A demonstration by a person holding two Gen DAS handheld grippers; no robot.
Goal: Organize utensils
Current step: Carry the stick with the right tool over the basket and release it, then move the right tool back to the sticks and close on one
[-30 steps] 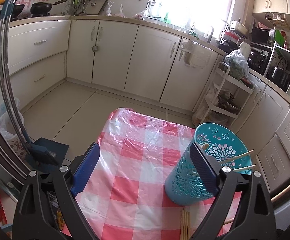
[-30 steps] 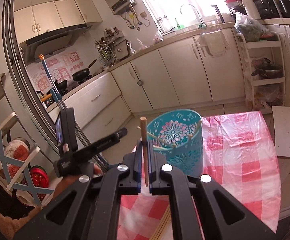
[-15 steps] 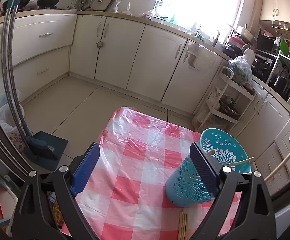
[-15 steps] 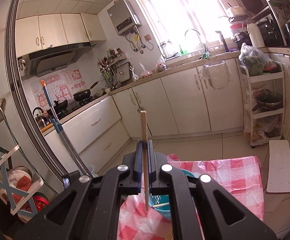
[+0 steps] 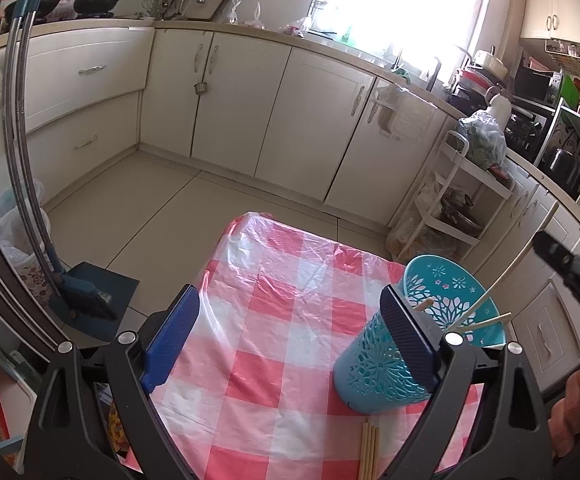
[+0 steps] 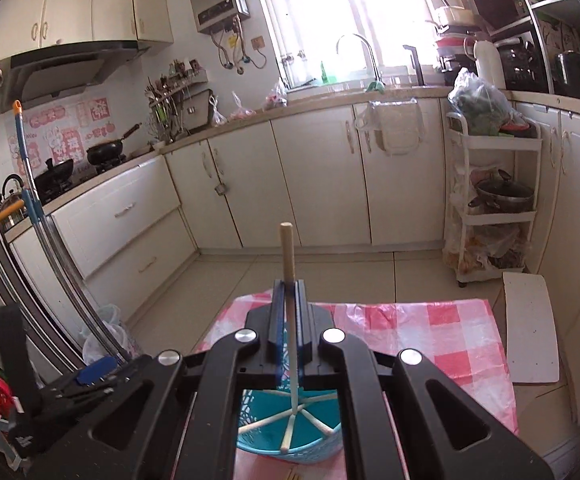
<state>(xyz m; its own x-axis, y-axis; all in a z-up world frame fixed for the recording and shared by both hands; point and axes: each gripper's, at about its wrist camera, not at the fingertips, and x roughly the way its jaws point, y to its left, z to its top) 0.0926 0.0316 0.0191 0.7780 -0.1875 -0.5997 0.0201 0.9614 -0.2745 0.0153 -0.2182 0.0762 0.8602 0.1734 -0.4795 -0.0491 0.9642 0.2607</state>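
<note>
- The right claw (image 6: 289,300) is pinching one chopstick (image 6: 288,252) between nearly closed jaws, gripping it partway along its length, with the blunt end poking up past the fingertips and the thin end reaching down into the holder (image 6: 290,436) below.
- Since the grip is sitting on a smooth round stick, the chopstick is at risk of swivelling or sliding in the pads before it is let go, and then tipping against the rim instead of dropping in.
- Several chopsticks are already lying fanned across the bottom of the holder; the new one's tip is likely landing among them, so it may be jamming or bouncing rather than settling.
- The holder is light perforated plastic standing near the right edge of the bench (image 5: 290,320) on a slippery, crinkled plastic cover; a sideways push from the stick is apt to be tipping or sliding it off.
- The left claw (image 5: 290,336) is hanging wide open, holding nothing, with its right finger (image 5: 406,344) in front of the holder's wall; whether it is touching I cannot tell. If it is nudging the holder, that is adding to the tipping risk; it is not steadying it.
- More loose chopsticks (image 5: 370,452) are lying on the cover just in front of the holder, close to the near edge, where a shifting cover or a low swing is liable to be rolling them onto the floor.
</note>
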